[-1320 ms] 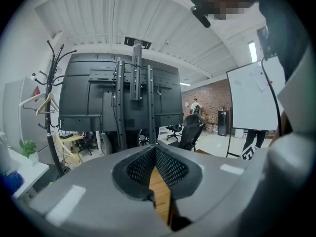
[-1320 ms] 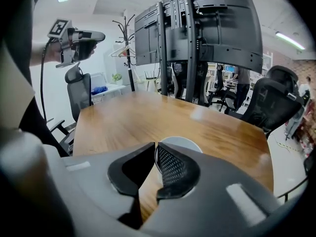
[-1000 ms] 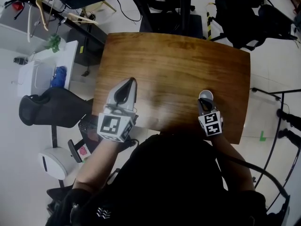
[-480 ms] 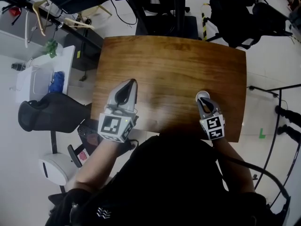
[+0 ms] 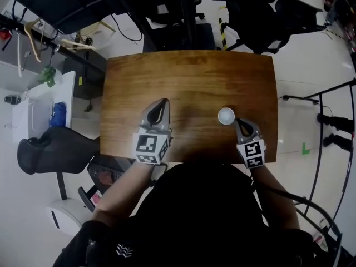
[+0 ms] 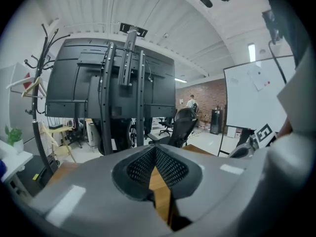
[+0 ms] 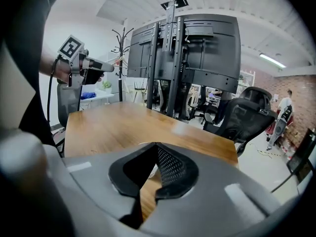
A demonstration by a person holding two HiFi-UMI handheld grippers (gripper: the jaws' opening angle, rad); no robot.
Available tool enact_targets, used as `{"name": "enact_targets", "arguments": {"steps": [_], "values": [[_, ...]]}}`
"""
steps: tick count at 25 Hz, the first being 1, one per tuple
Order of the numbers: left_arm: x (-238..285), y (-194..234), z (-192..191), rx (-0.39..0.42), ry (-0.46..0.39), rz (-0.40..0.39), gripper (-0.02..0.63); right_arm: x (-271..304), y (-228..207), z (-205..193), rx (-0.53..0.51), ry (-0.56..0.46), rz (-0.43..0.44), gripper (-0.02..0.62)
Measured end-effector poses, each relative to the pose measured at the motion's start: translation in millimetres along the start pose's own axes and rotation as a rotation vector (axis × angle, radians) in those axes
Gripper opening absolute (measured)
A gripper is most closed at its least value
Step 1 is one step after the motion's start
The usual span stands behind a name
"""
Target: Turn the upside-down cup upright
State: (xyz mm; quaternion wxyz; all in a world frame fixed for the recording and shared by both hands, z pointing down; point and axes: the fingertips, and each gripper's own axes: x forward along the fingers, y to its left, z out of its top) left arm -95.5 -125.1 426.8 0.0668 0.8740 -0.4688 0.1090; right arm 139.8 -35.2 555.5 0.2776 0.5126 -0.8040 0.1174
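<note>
A small white cup (image 5: 226, 115) stands on the wooden table (image 5: 189, 77), right of centre; from above it shows as a pale ring with a greyer middle. My right gripper (image 5: 241, 123) sits just behind and to the right of it, apart from it, jaws shut and empty. In the right gripper view (image 7: 157, 145) only a white sliver of the cup (image 7: 153, 170) shows below the closed tips. My left gripper (image 5: 163, 102) hovers over the table's left half, shut with nothing in it; its tips (image 6: 155, 148) meet above bare wood.
A black monitor stand (image 7: 197, 58) rises beyond the table's far edge. A black office chair (image 5: 50, 149) and a white side table (image 5: 39, 102) stand left of the table. A coat rack (image 5: 28, 38) is at the far left. Floor lies right of the table.
My right gripper opened off the cup, drew back toward me and shut; the cup now stands free. My left gripper moved forward and lower over the table.
</note>
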Motion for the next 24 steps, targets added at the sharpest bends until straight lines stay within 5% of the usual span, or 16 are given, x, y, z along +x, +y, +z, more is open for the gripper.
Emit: {"name": "enact_targets", "arguments": {"steps": [10,24], "values": [[3.5,-41.2,-14.6,0.020,0.051,-0.101,0.000,-5.8,-1.9,0.6,0.006,-0.008,0.007,0.002],[-4.9,-36.4,-11.0,0.019,0.045,-0.086,0.000,-1.5,-3.8,11.4,-0.003,-0.026,0.017,0.002]]}}
